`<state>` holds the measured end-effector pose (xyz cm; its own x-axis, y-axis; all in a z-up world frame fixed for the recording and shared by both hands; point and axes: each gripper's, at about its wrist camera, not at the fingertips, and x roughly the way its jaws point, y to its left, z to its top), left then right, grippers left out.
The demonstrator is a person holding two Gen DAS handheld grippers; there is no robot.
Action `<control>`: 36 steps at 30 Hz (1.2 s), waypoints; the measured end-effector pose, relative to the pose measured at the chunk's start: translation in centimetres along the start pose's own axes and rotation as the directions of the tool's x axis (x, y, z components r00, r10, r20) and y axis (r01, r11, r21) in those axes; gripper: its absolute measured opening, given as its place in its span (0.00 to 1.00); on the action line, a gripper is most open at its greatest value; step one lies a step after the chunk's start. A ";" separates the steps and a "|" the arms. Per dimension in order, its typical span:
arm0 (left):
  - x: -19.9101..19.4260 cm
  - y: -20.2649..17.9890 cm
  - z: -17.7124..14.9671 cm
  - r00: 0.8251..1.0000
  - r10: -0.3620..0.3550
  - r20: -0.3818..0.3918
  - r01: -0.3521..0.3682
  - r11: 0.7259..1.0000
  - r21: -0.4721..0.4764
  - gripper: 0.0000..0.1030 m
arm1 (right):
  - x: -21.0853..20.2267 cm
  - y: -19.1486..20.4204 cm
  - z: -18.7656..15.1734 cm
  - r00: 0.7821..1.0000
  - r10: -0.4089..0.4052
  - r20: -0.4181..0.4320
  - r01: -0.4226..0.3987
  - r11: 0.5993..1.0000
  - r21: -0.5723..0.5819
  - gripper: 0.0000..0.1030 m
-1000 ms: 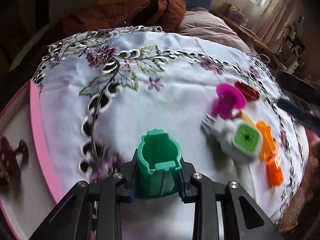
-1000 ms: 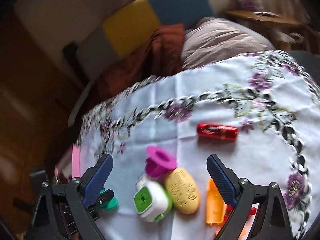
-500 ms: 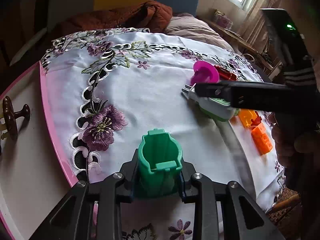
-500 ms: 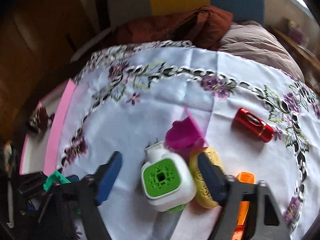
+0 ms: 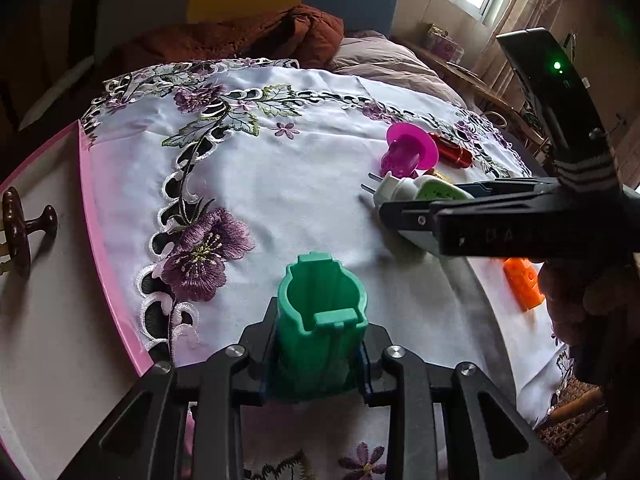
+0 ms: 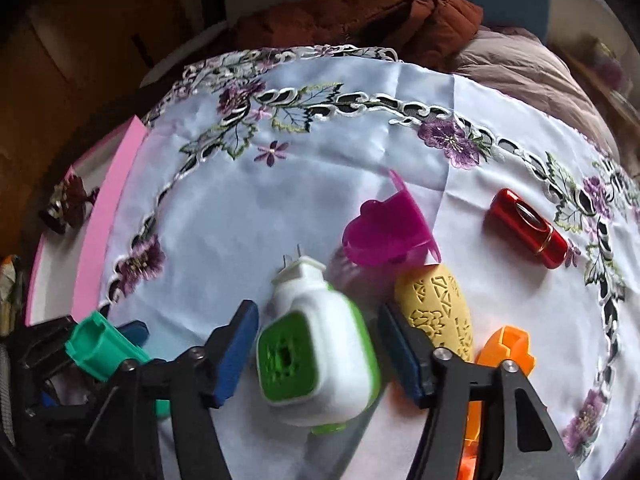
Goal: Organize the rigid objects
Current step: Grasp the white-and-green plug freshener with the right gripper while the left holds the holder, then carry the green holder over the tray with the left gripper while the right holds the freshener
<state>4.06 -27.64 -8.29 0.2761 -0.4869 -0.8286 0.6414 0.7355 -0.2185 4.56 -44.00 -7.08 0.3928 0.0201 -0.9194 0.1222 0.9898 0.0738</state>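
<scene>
Green moulded plastic forms the small hollow holder that we clamp between the pads of our left gripper: it stands upright, open at the top, with a ribbed wall and a small tab across its near rim. It hangs just above the white embroidered tablecloth near the pink-edged tray.

Our right gripper has its blue pads spread apart on either side of the white plug-in device with a green square face; the pads do not touch it. The device lies on the cloth with its two metal prongs pointing away from us.

Just beyond it lies the magenta plastic funnel-shaped cup on its side, and beside that the yellow egg-shaped object with cut-out patterns, touching the cup's rim. An orange plastic piece sits at the yellow object's right, partly behind our right finger. Farther right, well apart, lies the glossy red metal cylinder.

On the tray rests a dark brown wooden knob.
</scene>
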 end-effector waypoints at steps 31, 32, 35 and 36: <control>-3.4 -0.8 0.0 0.995 0.015 0.094 -0.018 0.999 0.030 0.29 | 1.1 -0.2 -0.7 0.999 -0.042 -0.011 0.042 0.999 -0.002 0.51; -4.0 -0.9 0.1 0.994 0.020 0.107 -0.024 0.999 0.033 0.29 | 1.1 0.0 -0.7 0.999 -0.051 -0.007 0.051 0.999 -0.014 0.51; -5.4 -1.0 0.1 0.990 0.028 0.136 -0.033 0.999 0.034 0.29 | 1.1 0.3 -0.7 0.998 -0.068 0.003 0.068 0.997 -0.038 0.51; -6.0 -1.0 0.1 0.988 0.036 0.149 -0.041 0.999 0.036 0.29 | 1.1 0.2 -0.7 0.998 -0.067 0.005 0.067 0.997 -0.037 0.51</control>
<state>1.86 -25.51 -3.05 0.4023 -0.5252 -0.7499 0.6544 0.7378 -0.1656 4.36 -43.68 -8.34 0.3884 -0.0473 -0.9203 0.1148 0.9934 -0.0026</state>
